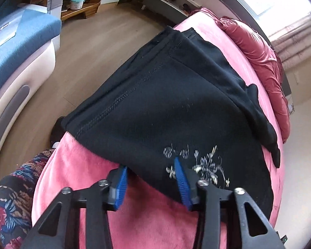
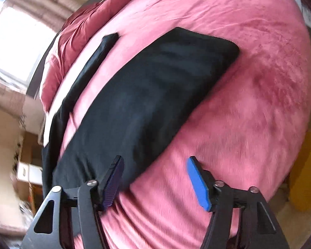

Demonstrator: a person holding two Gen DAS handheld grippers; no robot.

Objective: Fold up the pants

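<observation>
Black pants (image 1: 165, 103) with a pale embroidered flower lie spread on a pink blanket (image 1: 105, 166) on a bed. My left gripper (image 1: 150, 166) is open; its blue pads (image 1: 181, 184) straddle the near edge of the pants by the flower. In the right wrist view the pants (image 2: 139, 103) lie as a folded dark slab on the blanket (image 2: 248, 103), with a narrow strip of black cloth (image 2: 89, 66) beside them. My right gripper (image 2: 155, 166) is open over the near edge of the pants, its left finger above the cloth.
A dark red quilt (image 1: 259, 58) is bunched along the far side of the bed. A blue-cushioned sofa (image 1: 20, 41) stands across the wooden floor (image 1: 93, 41). A floral garment (image 1: 12, 197) shows at lower left. A window (image 2: 16, 41) is bright at left.
</observation>
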